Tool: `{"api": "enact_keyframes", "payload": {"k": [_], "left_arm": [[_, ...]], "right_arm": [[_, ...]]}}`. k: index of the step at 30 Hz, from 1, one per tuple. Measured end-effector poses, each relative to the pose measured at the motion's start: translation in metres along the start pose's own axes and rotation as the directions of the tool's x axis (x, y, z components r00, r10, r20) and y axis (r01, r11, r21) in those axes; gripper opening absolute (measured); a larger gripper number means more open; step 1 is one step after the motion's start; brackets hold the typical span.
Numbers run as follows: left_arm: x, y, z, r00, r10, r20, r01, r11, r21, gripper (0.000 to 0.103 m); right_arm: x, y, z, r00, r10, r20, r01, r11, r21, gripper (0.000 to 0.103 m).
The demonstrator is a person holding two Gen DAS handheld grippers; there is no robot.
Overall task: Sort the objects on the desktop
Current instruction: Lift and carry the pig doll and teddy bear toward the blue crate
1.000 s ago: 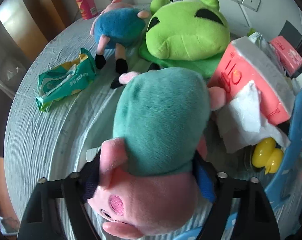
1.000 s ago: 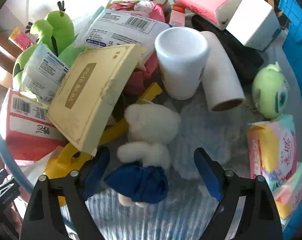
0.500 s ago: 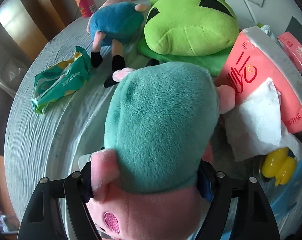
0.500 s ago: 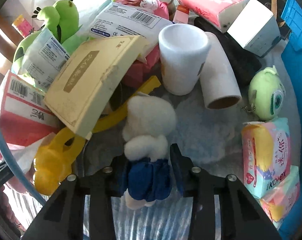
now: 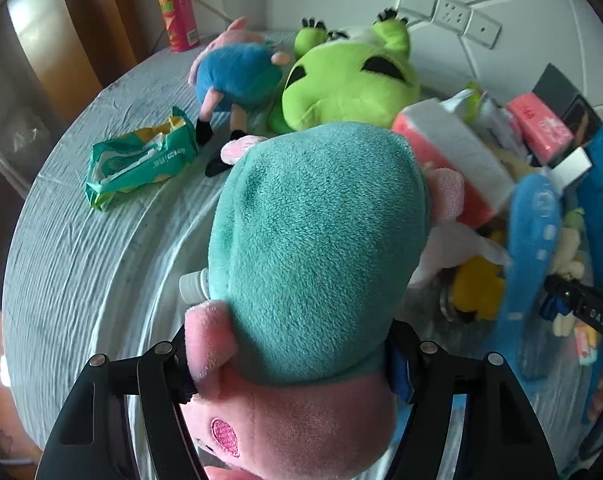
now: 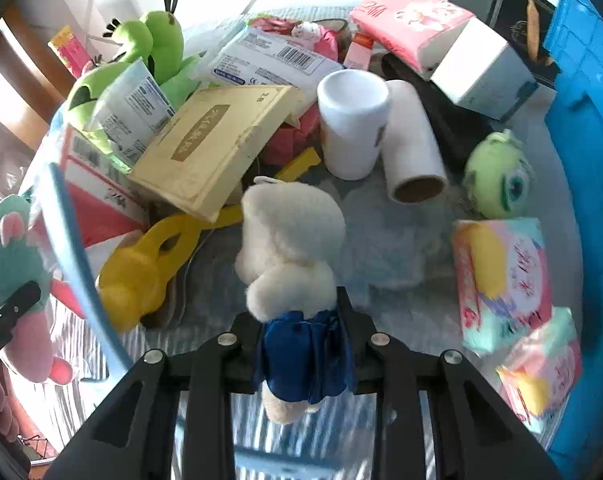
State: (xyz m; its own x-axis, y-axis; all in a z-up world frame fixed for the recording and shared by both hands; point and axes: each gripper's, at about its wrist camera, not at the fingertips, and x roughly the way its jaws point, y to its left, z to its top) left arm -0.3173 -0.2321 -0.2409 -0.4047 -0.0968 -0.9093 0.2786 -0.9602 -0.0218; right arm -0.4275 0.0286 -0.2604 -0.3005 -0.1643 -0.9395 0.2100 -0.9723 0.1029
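Now both claws carry a plush toy

Quick read. My right gripper [image 6: 301,344] stood wide apart around the small white plush [image 6: 291,240] a second ago; half a second ago it had pinched in, and now its fingers clamp the toy's blue skirt at lower centre of the right wrist view. The toy looks raised off the cloth and sits larger in frame than before, so I judge the pick is made. Blur on the tissue packs [image 6: 505,280] at right fits a rig in motion.

My left gripper [image 5: 289,360] keeps its hold on the teal-and-pink pig plush [image 5: 317,240], which fills the frame centre; the fingers grip it at the neck. The view has swung since a second ago: the green frog plush [image 5: 349,88] and blue-bodied plush [image 5: 237,76] sit further up the frame, more wall shows, and the blue basket rim [image 5: 533,232] has come in at right. The pig is up in the air, off the table cloth [image 5: 81,264].

What it means: two soft toys are in hand at once, both lifted out of the clutter. The yellow box [image 6: 213,144], white cup [image 6: 353,120] and paper roll [image 6: 413,144] lie in the pile at upper centre. Where the plush goes I can't tell; no drop spot is clearly shown.
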Motion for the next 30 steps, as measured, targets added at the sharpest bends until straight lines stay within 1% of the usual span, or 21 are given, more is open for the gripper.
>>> {"api": "enact_keyframes", "payload": {"k": [4,5,6,7,10,12,20,25,30], "left_arm": [[-0.019,-0.002,-0.001,0.999,0.002,0.053,-0.003,1.000,0.011,0.070],[-0.025,-0.002,-0.002,0.998,0.001,0.068,-0.002,1.000,0.010,0.070],[-0.031,-0.003,-0.002,0.997,0.000,0.082,-0.001,1.000,0.008,0.070],[-0.039,-0.003,-0.004,0.995,-0.002,0.095,0.001,1.000,0.007,0.070],[-0.057,-0.003,-0.003,0.991,-0.001,0.136,0.000,1.000,0.010,0.070],[-0.069,-0.004,-0.004,0.987,-0.001,0.161,-0.001,1.000,0.012,0.070],[-0.107,-0.023,-0.020,0.975,-0.013,0.223,0.006,0.999,0.031,0.070],[-0.130,-0.046,-0.033,0.965,0.006,0.261,-0.009,1.000,0.010,0.070],[-0.151,-0.070,-0.048,0.958,0.028,0.285,-0.022,0.999,-0.024,0.070]], "right_arm": [[-0.022,-0.004,-0.005,0.999,0.020,0.040,-0.021,1.000,0.012,0.028],[-0.029,-0.004,-0.015,0.998,0.025,0.053,-0.026,1.000,0.009,0.028],[-0.034,-0.004,-0.017,0.998,0.030,0.064,-0.031,1.000,0.007,0.028],[-0.041,0.009,-0.018,0.997,0.035,0.075,-0.035,0.999,0.005,0.028],[-0.043,0.014,-0.037,0.992,0.061,0.109,-0.060,0.998,-0.012,0.028],[-0.053,0.014,-0.037,0.989,0.073,0.130,-0.070,0.997,-0.027,0.028],[-0.108,0.032,-0.040,0.964,0.156,0.215,-0.136,0.985,-0.109,0.028],[-0.136,0.039,-0.047,0.947,0.197,0.253,-0.152,0.971,-0.185,0.028],[-0.165,0.035,-0.055,0.931,0.226,0.287,-0.147,0.951,-0.273,0.028]]}}
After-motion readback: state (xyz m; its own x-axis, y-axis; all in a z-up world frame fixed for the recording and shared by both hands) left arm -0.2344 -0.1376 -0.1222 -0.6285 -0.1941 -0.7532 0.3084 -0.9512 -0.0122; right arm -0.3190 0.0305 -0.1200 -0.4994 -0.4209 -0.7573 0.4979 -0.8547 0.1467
